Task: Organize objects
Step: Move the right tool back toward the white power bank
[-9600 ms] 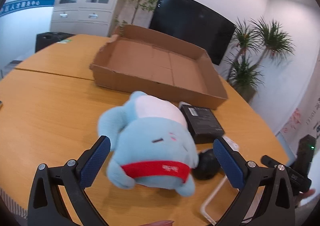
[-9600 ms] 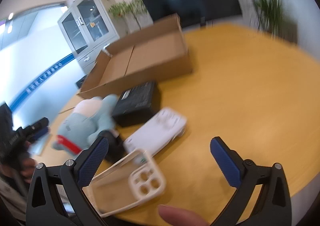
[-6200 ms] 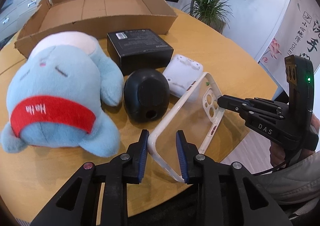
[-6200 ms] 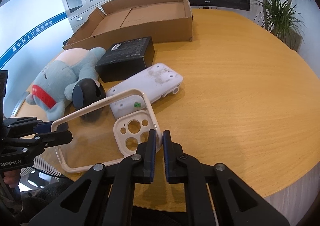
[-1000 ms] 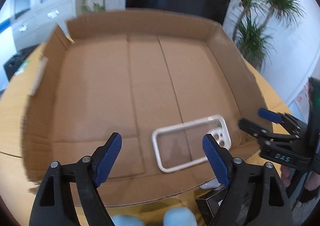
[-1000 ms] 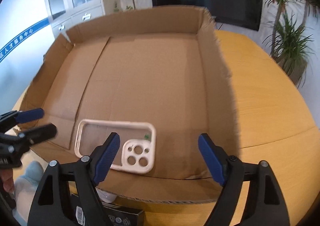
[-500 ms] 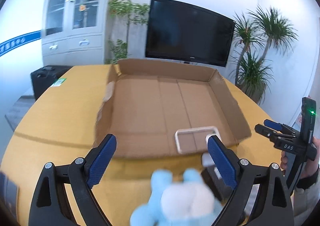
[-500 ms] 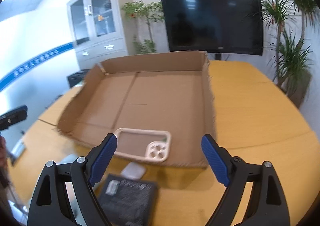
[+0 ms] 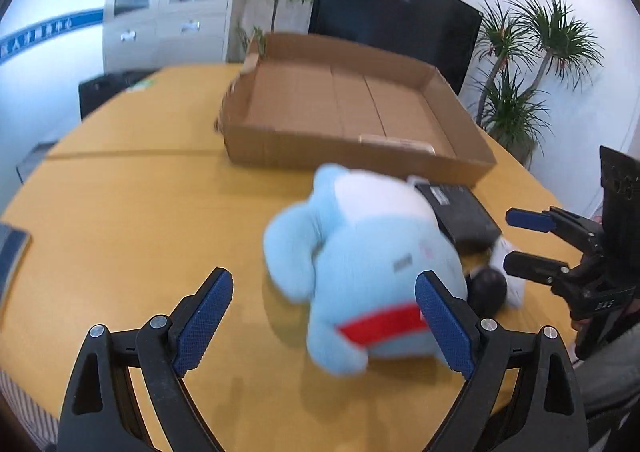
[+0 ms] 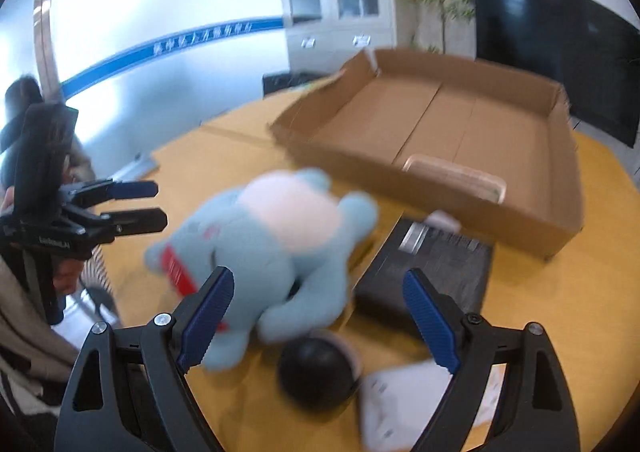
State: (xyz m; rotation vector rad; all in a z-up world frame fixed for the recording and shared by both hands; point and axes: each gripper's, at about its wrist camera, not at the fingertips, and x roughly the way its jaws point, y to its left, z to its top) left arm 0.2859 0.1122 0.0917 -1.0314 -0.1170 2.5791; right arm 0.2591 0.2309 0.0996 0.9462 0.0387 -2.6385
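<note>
A blue plush toy (image 9: 360, 264) with a red band lies on the wooden table (image 9: 132, 220), also in the right wrist view (image 10: 276, 244). Beside it are a black box (image 10: 432, 264), a round black object (image 10: 316, 368) and a white device (image 10: 404, 404). A clear phone case (image 10: 456, 172) lies inside the shallow cardboard box (image 9: 344, 104), near its front wall. My left gripper (image 9: 324, 324) is open and empty, just in front of the plush. My right gripper (image 10: 316, 316) is open and empty above the plush and the black object.
The cardboard box (image 10: 560, 172) stands behind the objects. A grey cabinet (image 9: 168, 4), a black screen (image 9: 392, 32) and potted plants (image 9: 516, 84) line the wall. A dark flat item (image 9: 12, 252) lies at the table's left edge.
Both grippers have pulled back from the cardboard box and dropped toward the objects in front of it. The phone case stays in the box. Both stay open.
</note>
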